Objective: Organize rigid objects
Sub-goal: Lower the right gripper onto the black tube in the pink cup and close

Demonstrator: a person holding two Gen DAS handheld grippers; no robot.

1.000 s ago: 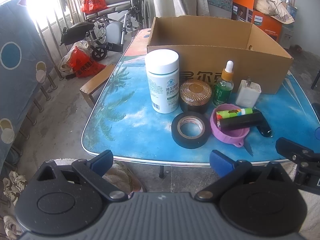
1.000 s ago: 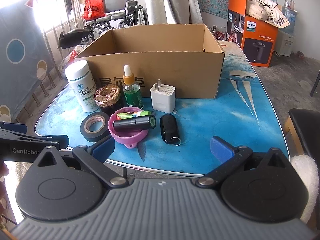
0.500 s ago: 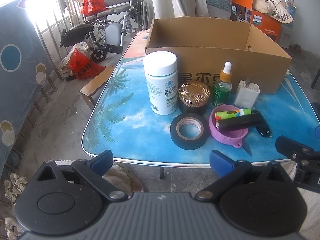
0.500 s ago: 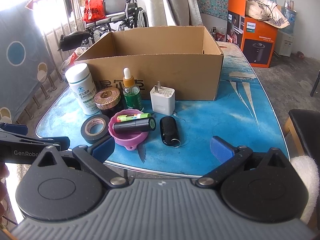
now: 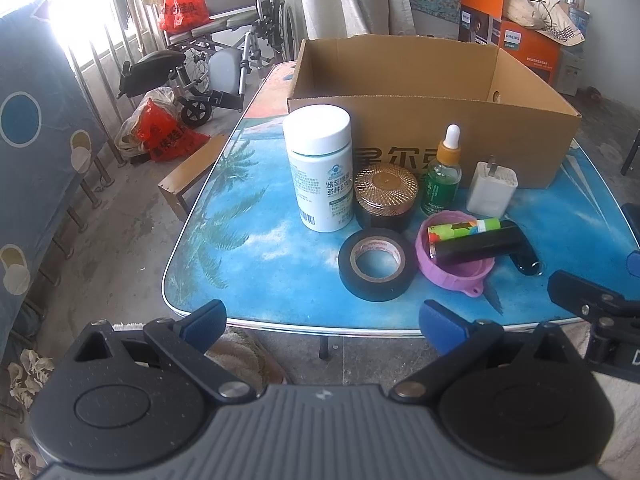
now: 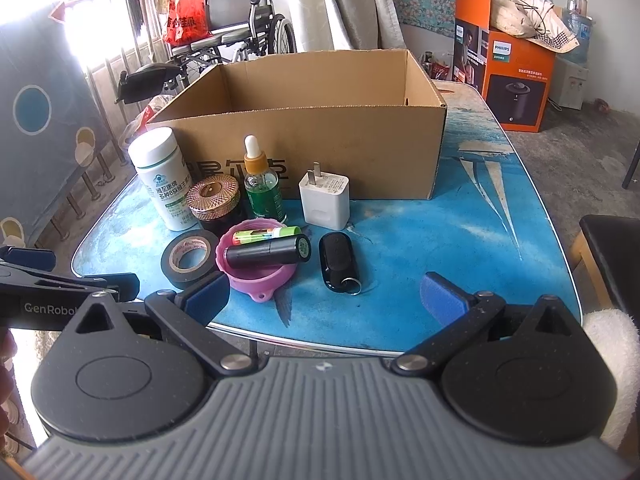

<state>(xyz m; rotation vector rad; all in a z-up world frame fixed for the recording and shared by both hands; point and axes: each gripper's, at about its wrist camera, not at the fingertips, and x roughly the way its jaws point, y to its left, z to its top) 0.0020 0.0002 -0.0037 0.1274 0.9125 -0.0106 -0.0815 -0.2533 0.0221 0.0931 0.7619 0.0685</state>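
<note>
Blue tabletop [image 6: 460,248], chrome rim at near edge. Your left gripper [image 5: 322,322] and right gripper [image 6: 324,294] hang just off that edge, both w/ jaws spread wide, nothing between the pads. Cardboard box [image 6: 320,148] sits open-topped at the back. Items cluster just in front of it: white bottle [image 5: 320,168], tape roll [image 5: 375,264], pink lid [image 6: 260,264] w/ a black tube [image 6: 268,250] lying across it, key fob [image 6: 339,262], charger [image 6: 325,200]. Bare table to the right of the fob, box to near rim.
</note>
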